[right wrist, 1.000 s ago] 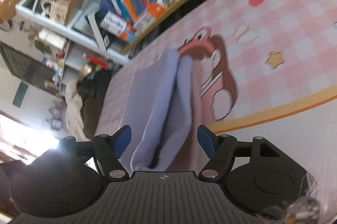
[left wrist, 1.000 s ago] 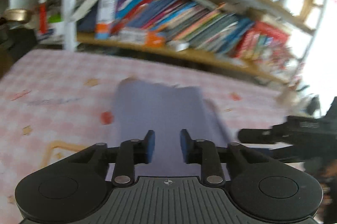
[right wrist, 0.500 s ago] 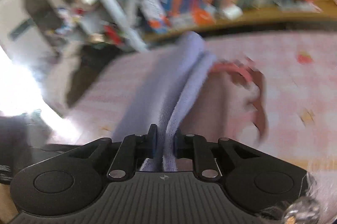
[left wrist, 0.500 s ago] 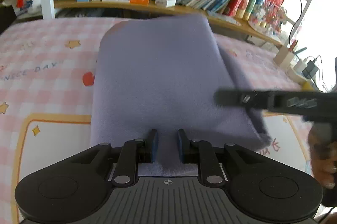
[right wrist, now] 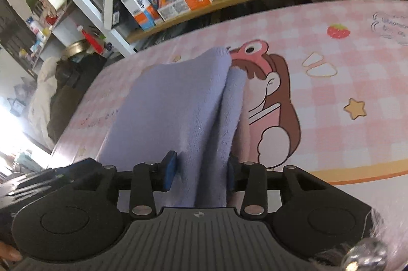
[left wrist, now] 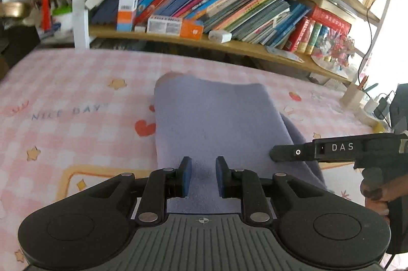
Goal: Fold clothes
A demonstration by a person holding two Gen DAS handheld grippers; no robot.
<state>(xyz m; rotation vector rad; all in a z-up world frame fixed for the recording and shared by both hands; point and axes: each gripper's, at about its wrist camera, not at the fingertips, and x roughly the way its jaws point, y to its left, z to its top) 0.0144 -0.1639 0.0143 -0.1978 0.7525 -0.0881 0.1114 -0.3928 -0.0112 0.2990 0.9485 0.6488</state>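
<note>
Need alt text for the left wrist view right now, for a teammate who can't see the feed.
The left gripper hovers with its jaws apart over the near edge of a folded lavender cloth lying on a pink checked table cover. The right gripper reaches in from the right at the cloth's edge; a crowded bookshelf stands behind.

Nubby matt lavender cloth on a smooth printed mat, probably vinyl

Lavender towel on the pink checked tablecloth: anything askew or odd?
Slightly. The folded lavender terry towel has layers that don't line up: a lower edge sticks out on the right. No spills or damage visible.
</note>
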